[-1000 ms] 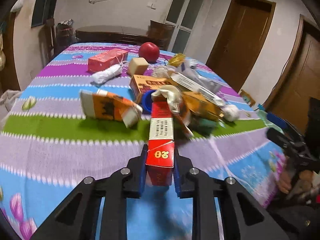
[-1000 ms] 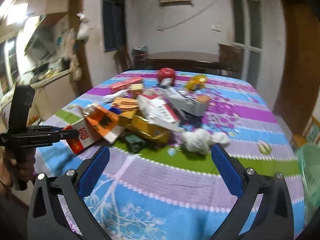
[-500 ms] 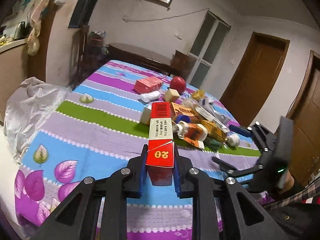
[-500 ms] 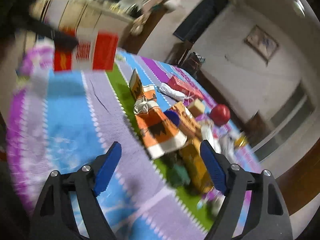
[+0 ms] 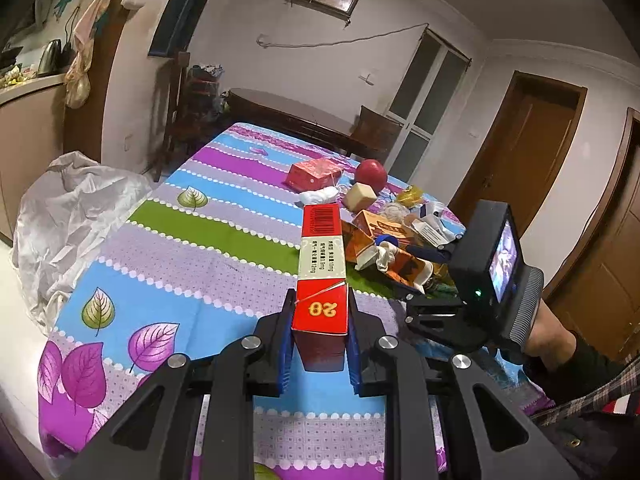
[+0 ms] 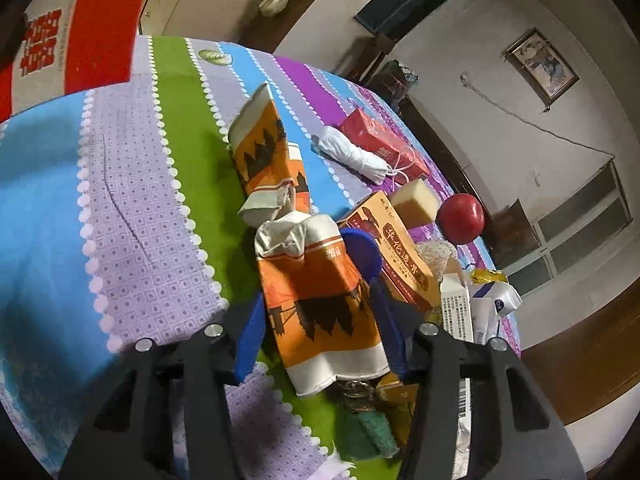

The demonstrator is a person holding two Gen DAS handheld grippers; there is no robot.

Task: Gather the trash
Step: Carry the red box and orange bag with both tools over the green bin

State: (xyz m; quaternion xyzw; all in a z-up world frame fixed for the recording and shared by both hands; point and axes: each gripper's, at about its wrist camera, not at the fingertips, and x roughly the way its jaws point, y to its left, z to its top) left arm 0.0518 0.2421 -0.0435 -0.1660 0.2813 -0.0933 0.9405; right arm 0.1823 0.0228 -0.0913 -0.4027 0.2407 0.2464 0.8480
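My left gripper [image 5: 320,304] is shut on a long red-and-white box [image 5: 320,248] and holds it above the table's near corner. The same box [image 6: 80,28] shows at the top left of the right wrist view. My right gripper [image 6: 318,300] points down into the trash pile, and its jaws are closing. A crumpled orange-and-white carton [image 6: 320,292] lies between its blue pads [image 6: 248,336], which stand right at the carton's sides without visibly squeezing it. A second orange carton [image 6: 264,148] lies just beyond.
A striped tablecloth [image 5: 208,232] covers the table. The pile holds a brown box [image 6: 400,256], blue cap [image 6: 360,248], green scrubber [image 6: 372,436], red apple [image 6: 460,218], sponge block [image 6: 414,198], red bag [image 6: 380,140] and white bundle [image 6: 352,156]. A white plastic bag [image 5: 72,208] hangs off the left edge.
My left gripper drew the red box back from the pile toward the near corner, then held still. My right gripper rolled, dropped into the pile, and its jaws narrowed around the orange carton.
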